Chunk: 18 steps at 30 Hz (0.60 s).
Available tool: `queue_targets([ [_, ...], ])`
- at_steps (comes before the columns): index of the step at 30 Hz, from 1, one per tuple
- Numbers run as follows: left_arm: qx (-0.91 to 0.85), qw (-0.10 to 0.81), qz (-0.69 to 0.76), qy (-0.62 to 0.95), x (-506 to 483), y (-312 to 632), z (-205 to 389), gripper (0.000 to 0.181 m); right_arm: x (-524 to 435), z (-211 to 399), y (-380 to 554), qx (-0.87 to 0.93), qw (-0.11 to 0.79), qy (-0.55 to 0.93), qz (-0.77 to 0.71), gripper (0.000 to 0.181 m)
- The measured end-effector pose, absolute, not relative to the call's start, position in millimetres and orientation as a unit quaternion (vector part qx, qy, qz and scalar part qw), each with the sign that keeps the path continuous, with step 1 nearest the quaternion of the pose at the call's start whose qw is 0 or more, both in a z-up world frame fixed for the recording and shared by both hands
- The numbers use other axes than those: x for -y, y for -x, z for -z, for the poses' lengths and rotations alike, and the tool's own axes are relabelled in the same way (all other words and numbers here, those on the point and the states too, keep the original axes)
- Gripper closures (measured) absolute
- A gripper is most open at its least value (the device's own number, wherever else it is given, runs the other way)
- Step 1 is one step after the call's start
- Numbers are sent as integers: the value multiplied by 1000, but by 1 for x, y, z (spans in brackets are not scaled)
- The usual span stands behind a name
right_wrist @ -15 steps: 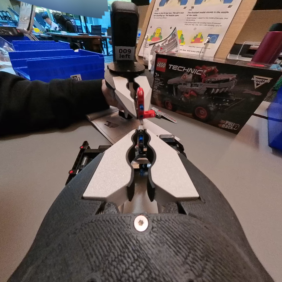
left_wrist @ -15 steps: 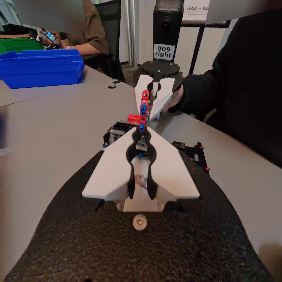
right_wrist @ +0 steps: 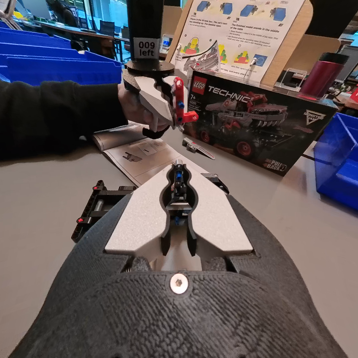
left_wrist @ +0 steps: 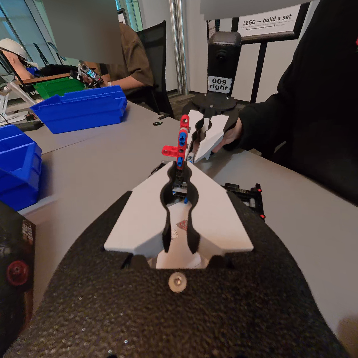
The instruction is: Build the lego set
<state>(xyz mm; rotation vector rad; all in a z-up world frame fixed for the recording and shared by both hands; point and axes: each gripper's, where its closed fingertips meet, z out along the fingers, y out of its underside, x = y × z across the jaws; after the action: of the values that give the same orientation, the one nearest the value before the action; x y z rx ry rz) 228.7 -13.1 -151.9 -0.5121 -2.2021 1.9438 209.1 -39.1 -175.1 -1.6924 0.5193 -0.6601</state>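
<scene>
My left gripper (left_wrist: 180, 164) is shut on the lower end of an upright red beam (left_wrist: 183, 135) that has blue pins and a short red arm sticking out sideways. The right wrist view shows it too (right_wrist: 179, 96), held above the table in the left gripper (right_wrist: 174, 123). My right gripper (right_wrist: 178, 167) is shut on a small grey and blue pin piece (right_wrist: 178, 170). In the left wrist view the right gripper (left_wrist: 192, 157) sits just right of the red beam, slightly apart. A black chassis (left_wrist: 246, 195) lies on the table under both grippers (right_wrist: 93, 205).
An open instruction booklet (right_wrist: 139, 155) lies ahead. A loose grey panel piece (right_wrist: 197, 148) lies before the set's box (right_wrist: 251, 120). Blue bins stand at the right (right_wrist: 339, 158) and far left (left_wrist: 81, 108). A dark red bottle (right_wrist: 321, 75) stands behind the box. Some 5 cm of space lies between my two pairs of fingers.
The two grippers have drawn apart. The right gripper's tip was against the red beam and now sits beside it; the left gripper with the beam has shifted away and up.
</scene>
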Motion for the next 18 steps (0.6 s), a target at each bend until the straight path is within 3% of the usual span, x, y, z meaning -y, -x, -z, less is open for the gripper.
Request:
queue_targets([
  [7, 731, 96, -655, 165, 14, -227, 153, 177, 40, 175, -209, -225, 586, 724, 286, 176],
  [11, 716, 107, -670, 166, 13, -225, 148, 177, 39, 166, -204, -222, 608, 716, 262, 162],
  [18, 717, 52, -661, 215, 18, -217, 143, 177, 56, 139, -199, -265, 644, 697, 168, 153],
])
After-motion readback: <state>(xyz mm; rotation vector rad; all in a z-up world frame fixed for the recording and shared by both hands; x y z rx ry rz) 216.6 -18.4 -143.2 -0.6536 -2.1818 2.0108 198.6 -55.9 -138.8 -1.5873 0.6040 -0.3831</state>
